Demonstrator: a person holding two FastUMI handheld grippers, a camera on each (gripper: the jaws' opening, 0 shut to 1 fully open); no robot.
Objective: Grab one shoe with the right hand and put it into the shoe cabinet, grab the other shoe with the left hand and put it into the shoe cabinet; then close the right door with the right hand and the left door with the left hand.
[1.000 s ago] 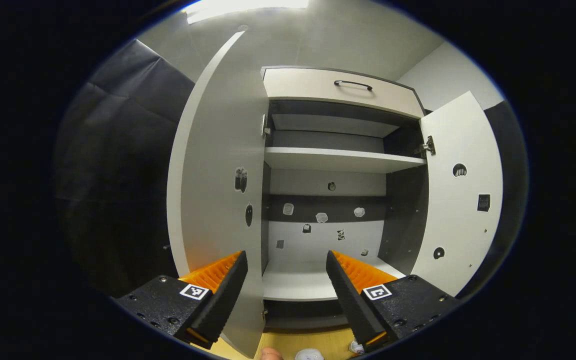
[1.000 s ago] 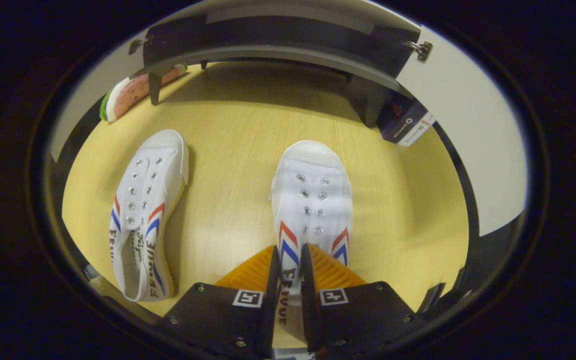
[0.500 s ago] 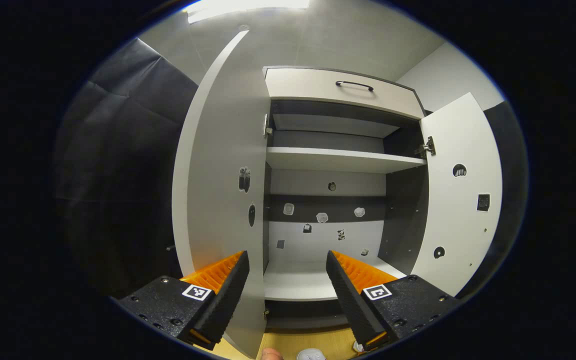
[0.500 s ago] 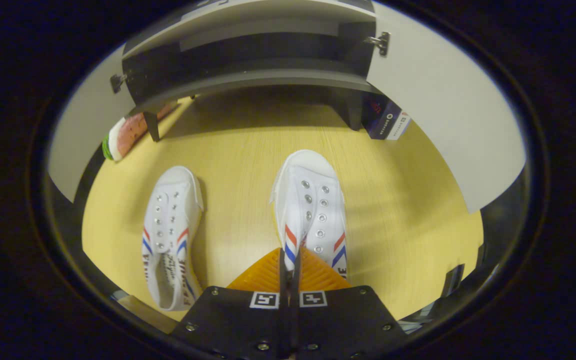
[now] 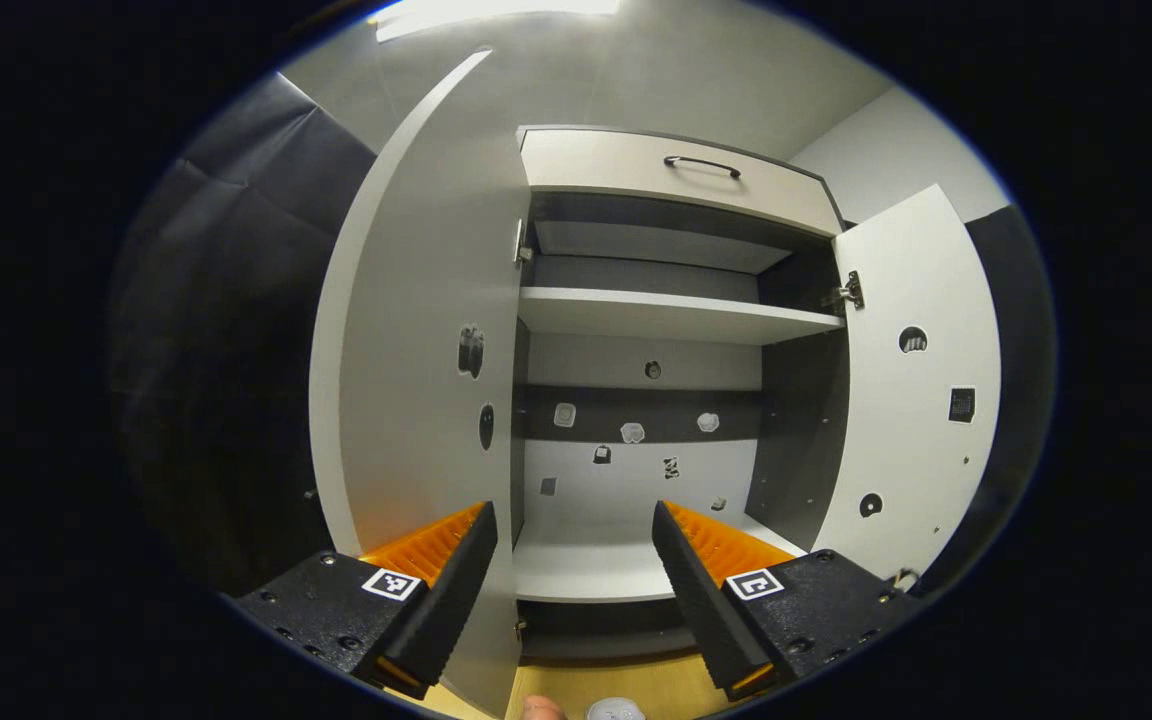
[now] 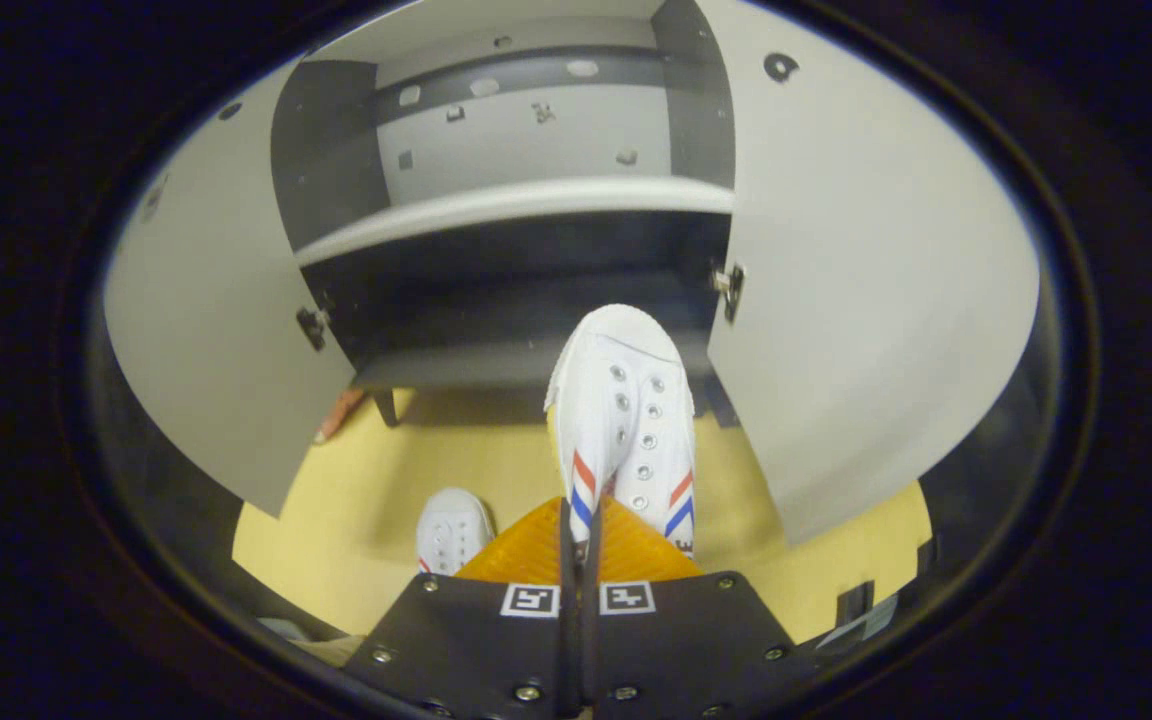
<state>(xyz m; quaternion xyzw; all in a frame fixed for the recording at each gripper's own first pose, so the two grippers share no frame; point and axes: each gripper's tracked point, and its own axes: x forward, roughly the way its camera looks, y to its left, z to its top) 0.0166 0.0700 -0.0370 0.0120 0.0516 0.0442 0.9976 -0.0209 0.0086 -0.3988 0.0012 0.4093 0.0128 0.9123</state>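
Observation:
In the right gripper view my right gripper [image 6: 578,525] is shut on the side wall of a white canvas shoe [image 6: 626,420] with red and blue stripes, held in the air with its toe toward the open shoe cabinet [image 6: 496,215]. The other white shoe [image 6: 453,528] lies on the yellow floor, its toe showing left of my fingers. In the left gripper view my left gripper [image 5: 571,535] stands open with nothing between its fingers, facing the cabinet's lower shelf [image 5: 586,570]. The left door [image 5: 416,370] and right door [image 5: 911,390] are both swung open.
A drawer with a dark handle [image 5: 701,163] tops the cabinet, above an upper shelf [image 5: 676,318]. The cabinet stands on short legs [image 6: 383,405] over the yellow floor [image 6: 356,480]. The second shoe's toe [image 5: 616,711] peeks in at the bottom of the left gripper view.
My right gripper closed fully on the shoe's side and lifted it off the floor, tilting up toward the cabinet. The left gripper has barely shifted.

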